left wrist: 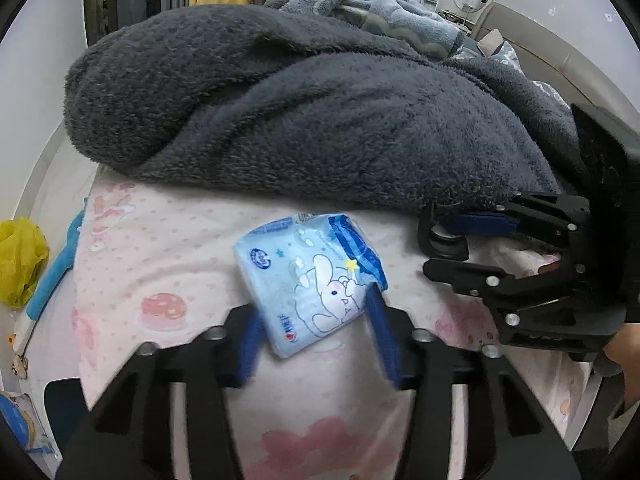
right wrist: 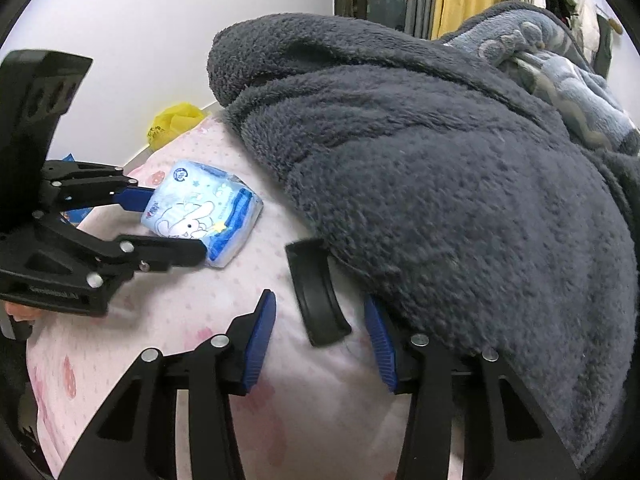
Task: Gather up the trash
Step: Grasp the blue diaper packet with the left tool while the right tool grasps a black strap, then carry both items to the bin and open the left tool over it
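Nearest the lens, my left tool (left wrist: 312, 334) straddles the blue tissue pack (left wrist: 310, 280) lying on the pink bedsheet (left wrist: 160, 248); its blue pads (left wrist: 382, 332) sit against or just beside the pack's two sides at a narrow spread, though I cannot tell whether they press yet, and I judge this straddle to set up a lift. To the right, my right tool (right wrist: 320, 334) stands at a middling gap around a curved black plastic piece (right wrist: 318, 294) without pinching it, its right pad tucked under the grey fleece blanket (right wrist: 460, 184). Far left, beyond the bed edge, a yellow plastic bag (left wrist: 20, 260) waits, probably for the trash.
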A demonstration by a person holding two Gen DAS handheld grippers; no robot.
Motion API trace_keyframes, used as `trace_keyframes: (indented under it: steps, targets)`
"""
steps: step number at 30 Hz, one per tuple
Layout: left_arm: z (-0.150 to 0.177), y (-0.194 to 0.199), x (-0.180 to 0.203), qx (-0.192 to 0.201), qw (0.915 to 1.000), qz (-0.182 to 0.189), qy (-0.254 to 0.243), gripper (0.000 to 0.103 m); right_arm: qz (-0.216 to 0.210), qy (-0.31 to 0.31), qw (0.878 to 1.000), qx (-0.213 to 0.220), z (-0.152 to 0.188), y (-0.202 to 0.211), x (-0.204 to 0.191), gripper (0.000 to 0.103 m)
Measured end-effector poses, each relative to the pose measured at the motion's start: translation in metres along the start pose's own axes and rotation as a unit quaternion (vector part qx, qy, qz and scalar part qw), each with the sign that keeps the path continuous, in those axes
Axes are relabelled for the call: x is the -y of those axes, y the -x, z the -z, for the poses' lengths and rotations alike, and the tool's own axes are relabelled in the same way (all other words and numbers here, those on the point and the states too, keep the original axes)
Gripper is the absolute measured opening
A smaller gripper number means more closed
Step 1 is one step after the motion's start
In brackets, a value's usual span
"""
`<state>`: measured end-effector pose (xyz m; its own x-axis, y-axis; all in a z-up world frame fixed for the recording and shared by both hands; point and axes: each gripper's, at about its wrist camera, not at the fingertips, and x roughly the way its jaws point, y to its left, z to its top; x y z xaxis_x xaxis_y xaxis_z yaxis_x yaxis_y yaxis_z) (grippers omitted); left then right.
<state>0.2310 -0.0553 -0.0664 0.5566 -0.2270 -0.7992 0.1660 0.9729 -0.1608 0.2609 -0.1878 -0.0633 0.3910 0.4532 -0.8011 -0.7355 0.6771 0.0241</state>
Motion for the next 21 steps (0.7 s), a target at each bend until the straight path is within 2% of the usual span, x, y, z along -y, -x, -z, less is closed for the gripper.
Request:
trace_keyframes:
  steps: [2,6,9,21]
  targets:
    - [0.0,0.005,-0.005,0.003,1.0,0.005,0.004,0.049,0.012,0.002,1.0,-0.002,-0.003,-0.004,-0.005,0.04]
    - [0.007,0.017,-0.011,0.006,0.9999,0.01,-0.003,0.048,0.047,-0.003,0.999,-0.013,-0.008,-0.012,-0.009,0.03]
    - [0.013,0.031,-0.018,0.011,0.9998,0.014,-0.004,0.048,0.058,-0.006,0.998,-0.015,-0.009,-0.013,-0.016,0.021]
    - [0.038,0.083,-0.056,0.04,0.9988,0.023,0.013,0.047,0.073,-0.004,0.997,-0.008,-0.024,-0.008,-0.063,0.02]
